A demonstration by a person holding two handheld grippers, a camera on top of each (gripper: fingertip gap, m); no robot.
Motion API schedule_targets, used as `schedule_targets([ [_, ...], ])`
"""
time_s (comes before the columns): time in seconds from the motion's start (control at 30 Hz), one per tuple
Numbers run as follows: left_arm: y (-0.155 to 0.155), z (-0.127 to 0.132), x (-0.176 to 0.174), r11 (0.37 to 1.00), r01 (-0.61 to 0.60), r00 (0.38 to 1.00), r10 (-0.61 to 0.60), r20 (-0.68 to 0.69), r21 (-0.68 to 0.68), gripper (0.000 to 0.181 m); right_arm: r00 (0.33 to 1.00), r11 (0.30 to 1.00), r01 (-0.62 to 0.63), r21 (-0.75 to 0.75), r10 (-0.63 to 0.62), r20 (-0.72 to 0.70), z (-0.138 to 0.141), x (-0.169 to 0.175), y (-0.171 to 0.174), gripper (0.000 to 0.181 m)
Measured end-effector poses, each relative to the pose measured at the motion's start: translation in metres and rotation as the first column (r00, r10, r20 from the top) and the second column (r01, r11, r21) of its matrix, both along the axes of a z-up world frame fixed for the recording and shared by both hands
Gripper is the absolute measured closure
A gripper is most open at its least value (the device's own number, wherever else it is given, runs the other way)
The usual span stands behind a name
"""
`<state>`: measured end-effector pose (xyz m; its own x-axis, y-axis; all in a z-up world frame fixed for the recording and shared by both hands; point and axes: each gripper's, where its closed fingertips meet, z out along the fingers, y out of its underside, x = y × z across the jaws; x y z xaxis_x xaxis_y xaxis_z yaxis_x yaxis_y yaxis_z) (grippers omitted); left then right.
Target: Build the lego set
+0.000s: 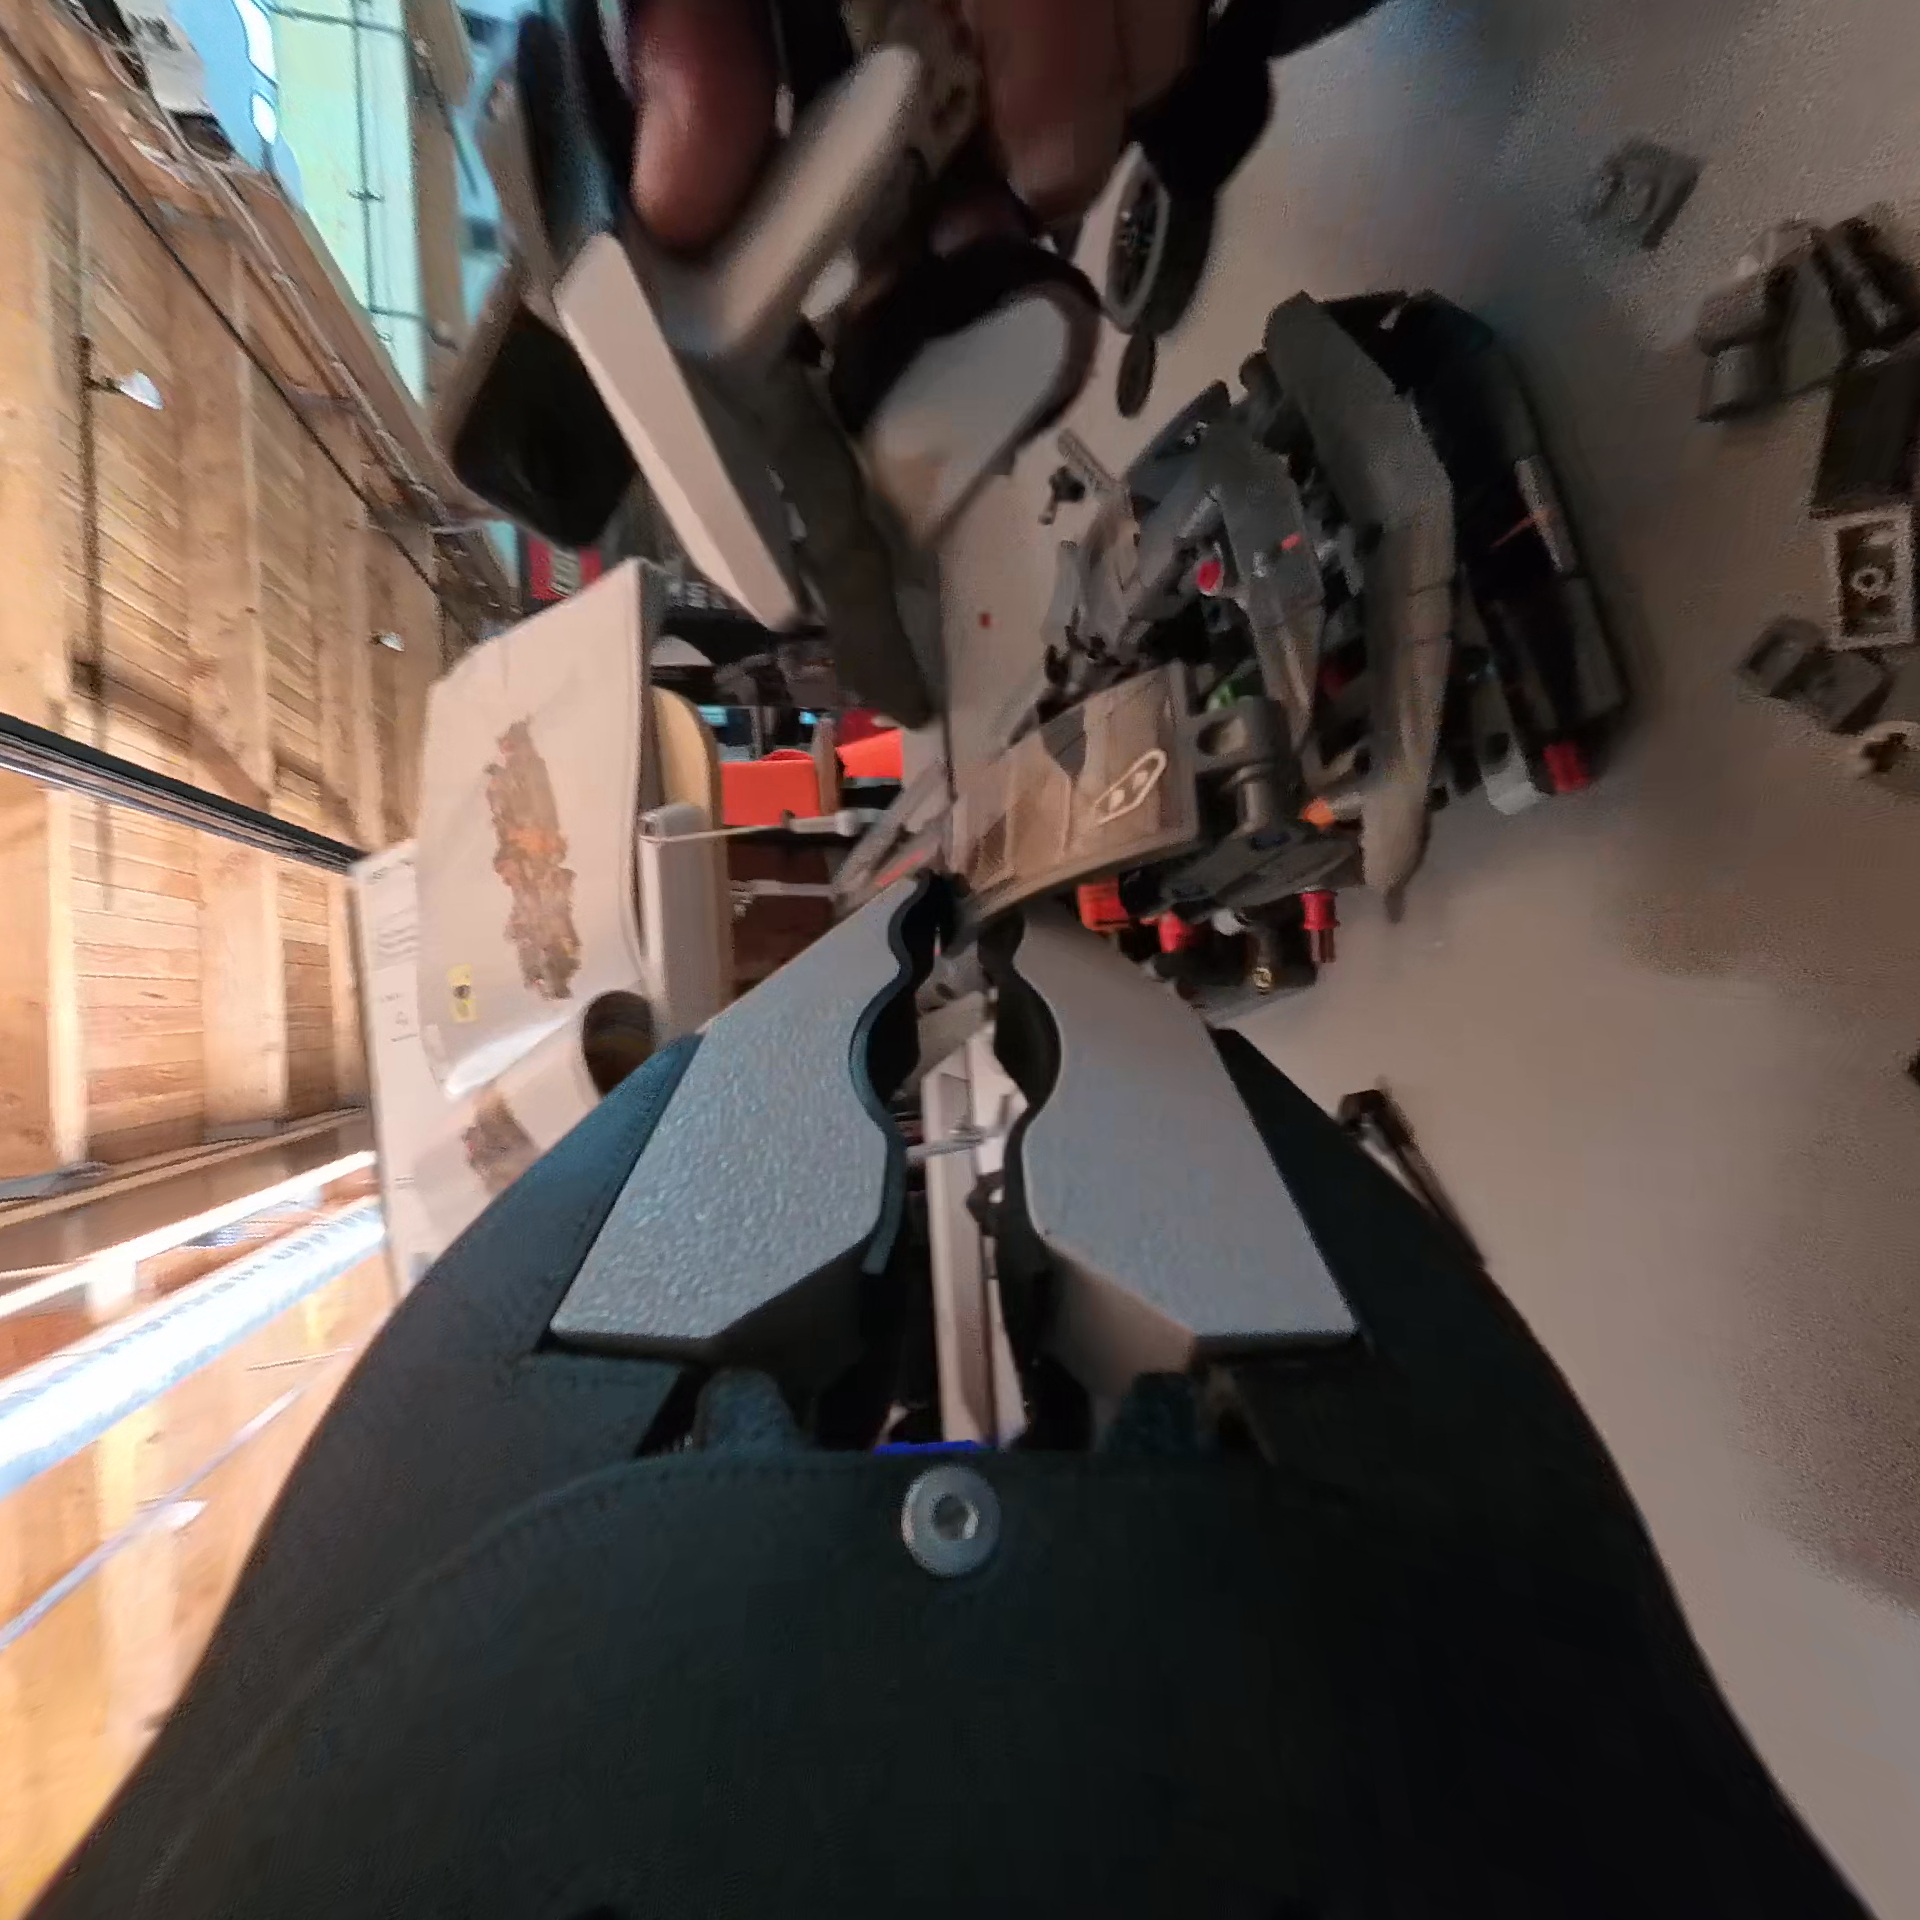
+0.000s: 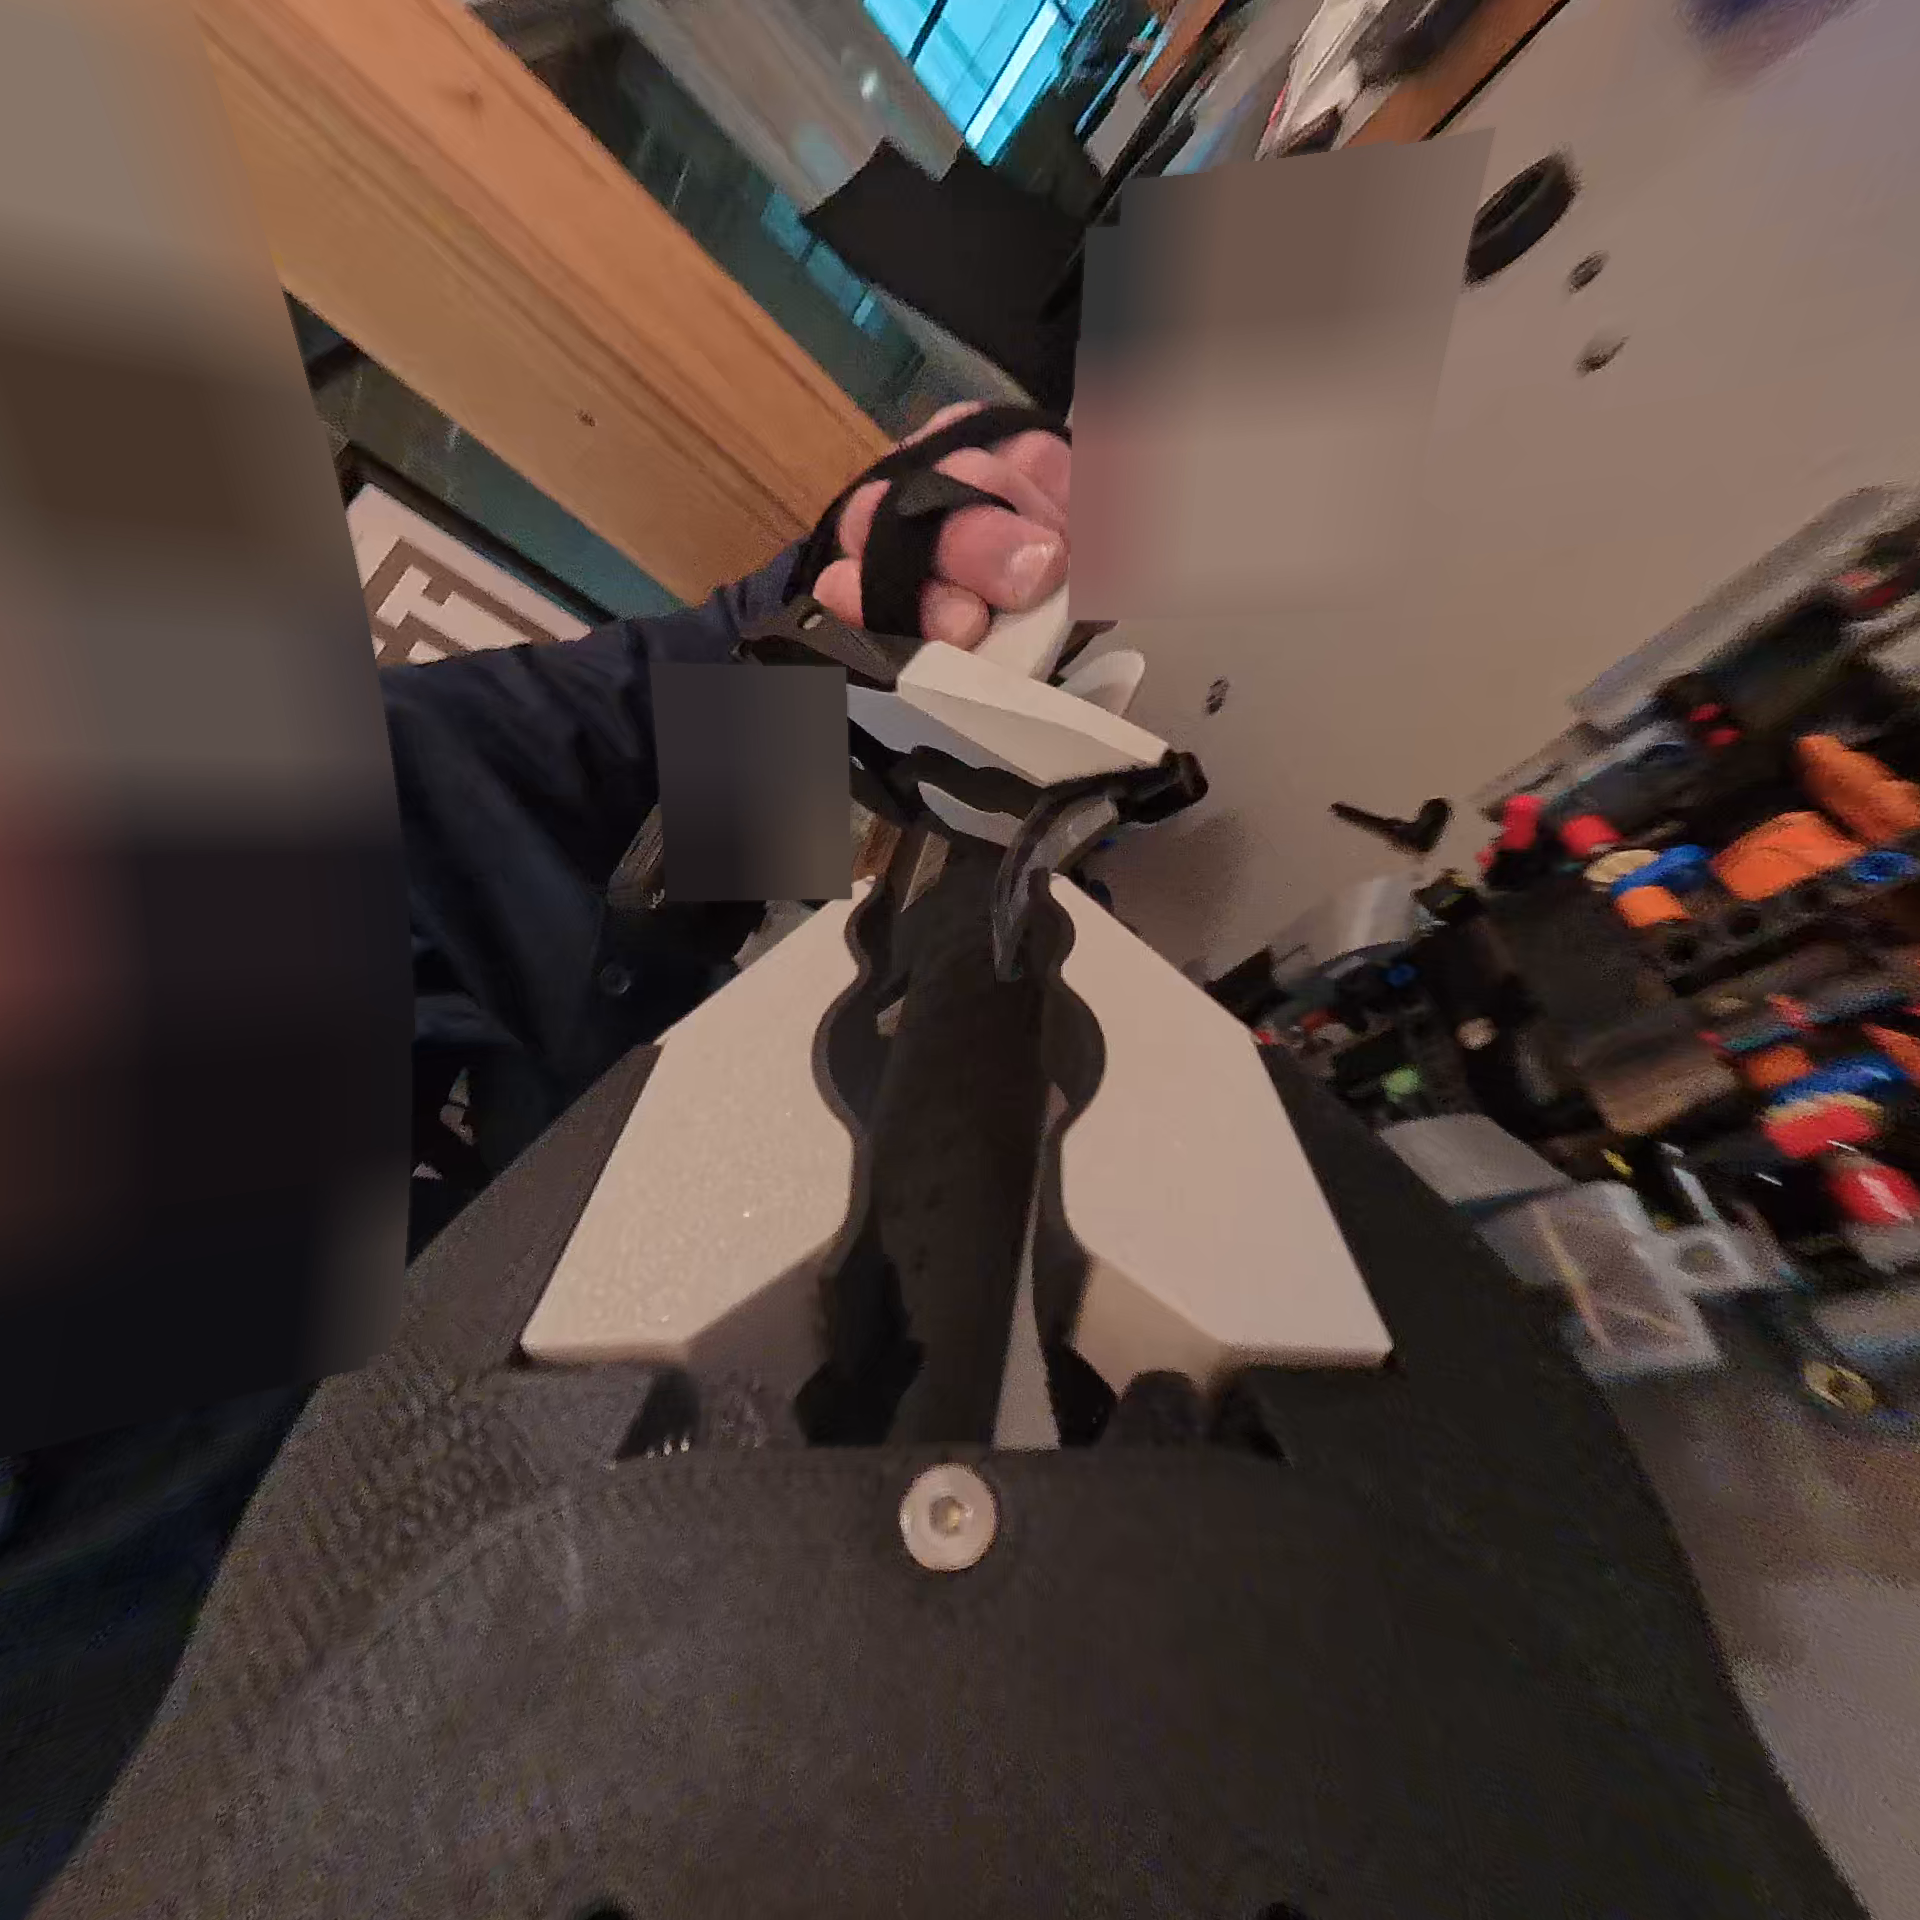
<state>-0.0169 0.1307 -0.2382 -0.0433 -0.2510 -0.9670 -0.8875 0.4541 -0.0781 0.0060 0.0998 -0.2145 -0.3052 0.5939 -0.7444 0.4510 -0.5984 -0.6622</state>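
The grey lego model [image 1: 1351,623] lies on the pale table [image 1: 1662,1143], with red pins showing. My left gripper [image 1: 961,920] is shut on the thin edge of the model's curved grey-tan panel [image 1: 1081,800]. In the right wrist view that panel [image 2: 1023,883] shows edge-on as a thin curved strip between the spread fingers of my right gripper [image 2: 966,914]. It lies close to the right pad, and the pads do not press on it. The right gripper is open. Its fingers [image 1: 686,436] show above the model in the left wrist view. A hand [image 2: 956,520] holds the left gripper's fingers [image 2: 1018,717].
Loose grey bricks [image 1: 1818,343] lie on the table beyond the model, and a black tyre [image 1: 1143,239] lies farther off. An instruction booklet [image 1: 530,831] stands at the table's edge. A small black piece [image 2: 1392,821] and clear bags [image 2: 1621,1278] lie near the model's colourful side [image 2: 1714,987].
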Motion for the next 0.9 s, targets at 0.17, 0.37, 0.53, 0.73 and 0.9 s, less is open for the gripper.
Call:
schedule_targets([
  [0.17, 0.011, -0.026, -0.014, 0.98, -0.025, 0.996, 0.042, 0.081, -0.198, 0.177, 0.987, 0.985, 0.159, 0.064, -0.16, 0.01, -0.004, 0.01, 0.039, 0.158],
  [0.37, 0.02, -0.043, -0.021, 0.89, 0.002, 0.963, 0.121, 0.24, -0.456, 0.177, 0.965, 0.963, 0.248, 0.103, -0.255, 0.056, -0.015, 0.018, 0.062, 0.158],
  [0.53, 0.024, -0.046, -0.02, 0.781, 0.089, 0.902, 0.2, 0.382, -0.618, 0.177, 0.93, 0.936, 0.316, 0.152, -0.338, 0.146, -0.034, 0.024, 0.08, 0.157],
  [0.73, 0.024, -0.061, -0.019, 0.694, 0.111, 0.889, 0.251, 0.384, -0.711, 0.177, 0.901, 0.924, 0.335, 0.183, -0.371, 0.223, -0.052, 0.028, 0.088, 0.161],
  [0.9, 0.027, -0.065, -0.019, 0.691, 0.089, 0.891, 0.267, 0.368, -0.717, 0.177, 0.867, 0.91, 0.361, 0.203, -0.408, 0.286, -0.068, 0.033, 0.098, 0.161],
])
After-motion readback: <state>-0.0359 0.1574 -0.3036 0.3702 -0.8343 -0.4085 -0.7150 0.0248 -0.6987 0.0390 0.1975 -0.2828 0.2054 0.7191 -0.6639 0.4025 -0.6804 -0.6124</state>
